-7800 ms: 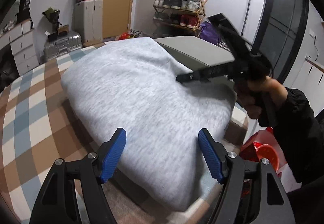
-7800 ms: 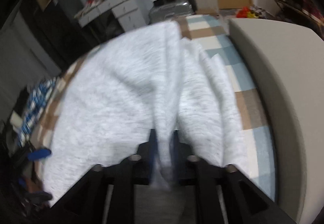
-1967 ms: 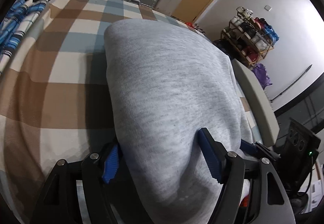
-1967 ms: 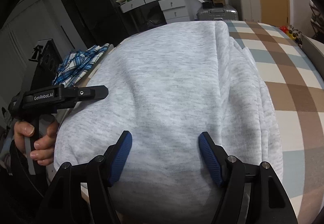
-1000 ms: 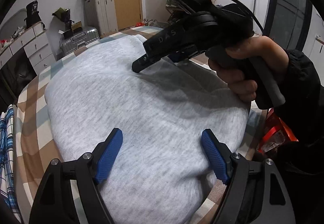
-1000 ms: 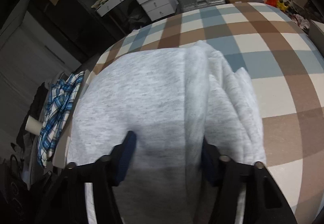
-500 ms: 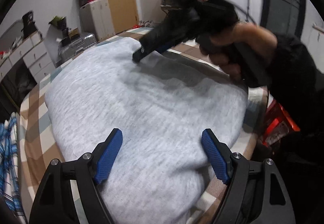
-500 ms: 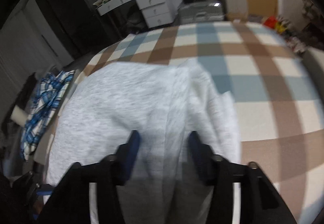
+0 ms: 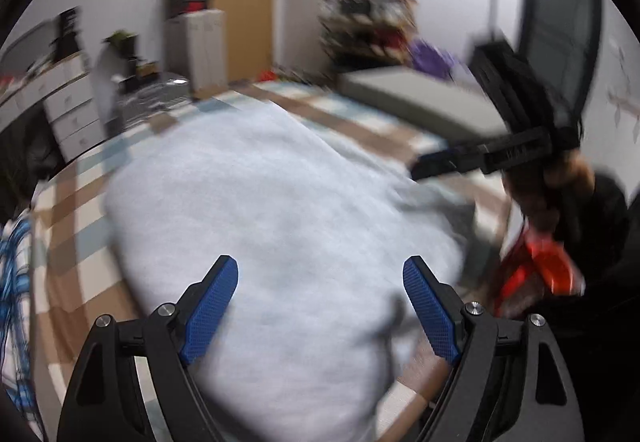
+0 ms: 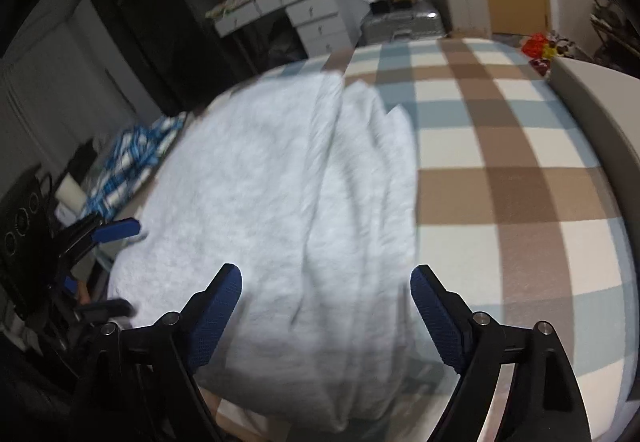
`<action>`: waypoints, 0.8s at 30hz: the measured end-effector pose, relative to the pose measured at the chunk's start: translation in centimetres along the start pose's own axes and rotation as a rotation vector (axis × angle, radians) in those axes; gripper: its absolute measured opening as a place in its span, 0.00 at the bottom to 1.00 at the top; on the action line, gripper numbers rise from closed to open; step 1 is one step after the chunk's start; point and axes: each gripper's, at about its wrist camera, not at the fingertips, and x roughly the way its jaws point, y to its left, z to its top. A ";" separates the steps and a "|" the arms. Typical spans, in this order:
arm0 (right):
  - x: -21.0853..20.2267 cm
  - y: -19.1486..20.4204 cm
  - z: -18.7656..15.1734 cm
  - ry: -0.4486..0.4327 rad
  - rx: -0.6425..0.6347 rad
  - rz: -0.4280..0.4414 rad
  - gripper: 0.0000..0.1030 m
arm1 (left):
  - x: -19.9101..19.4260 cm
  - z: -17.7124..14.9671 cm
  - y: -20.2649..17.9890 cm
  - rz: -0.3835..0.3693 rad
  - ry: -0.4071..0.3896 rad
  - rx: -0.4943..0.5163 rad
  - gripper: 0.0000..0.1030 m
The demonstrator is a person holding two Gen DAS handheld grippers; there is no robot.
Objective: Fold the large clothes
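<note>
**Grey garment lies folded, both grippers free**

Nearest, the right gripper (image 10: 326, 306) has its jaws opening above the grey garment (image 10: 280, 202), nothing pinched. The left gripper (image 9: 320, 302) is spreading too, hovering over the same cloth. The garment rests as a thick folded bundle on the checked bedspread (image 10: 500, 182). Judging by this, folding seems largely done; perhaps tidying remains. Farther off lies a blue plaid shirt (image 10: 132, 158).

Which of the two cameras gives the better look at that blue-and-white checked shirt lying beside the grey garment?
The right wrist view. There the blue-and-white checked shirt lies bunched past the far left edge of the grey garment, its pattern readable though blurred. The left wrist view catches only a blurred strip of it at the left edge.
</note>
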 end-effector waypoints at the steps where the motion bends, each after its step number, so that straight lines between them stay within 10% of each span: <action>1: 0.6 -1.3 0.5 0.007 0.039 0.046 0.84 | -0.5 0.2 1.1 0.008 -0.020 -0.046 0.79; 7: 5.0 -5.5 2.5 0.114 0.230 0.219 0.85 | 0.3 -1.6 9.0 0.094 0.031 -0.459 0.79; 10: 6.9 -5.2 3.5 0.116 0.213 0.269 0.85 | 1.3 -3.3 10.8 0.015 0.050 -0.616 0.79; 24: 5.3 1.5 -1.6 0.126 0.057 0.251 0.79 | 2.2 -3.3 9.7 -0.067 0.106 -0.575 0.79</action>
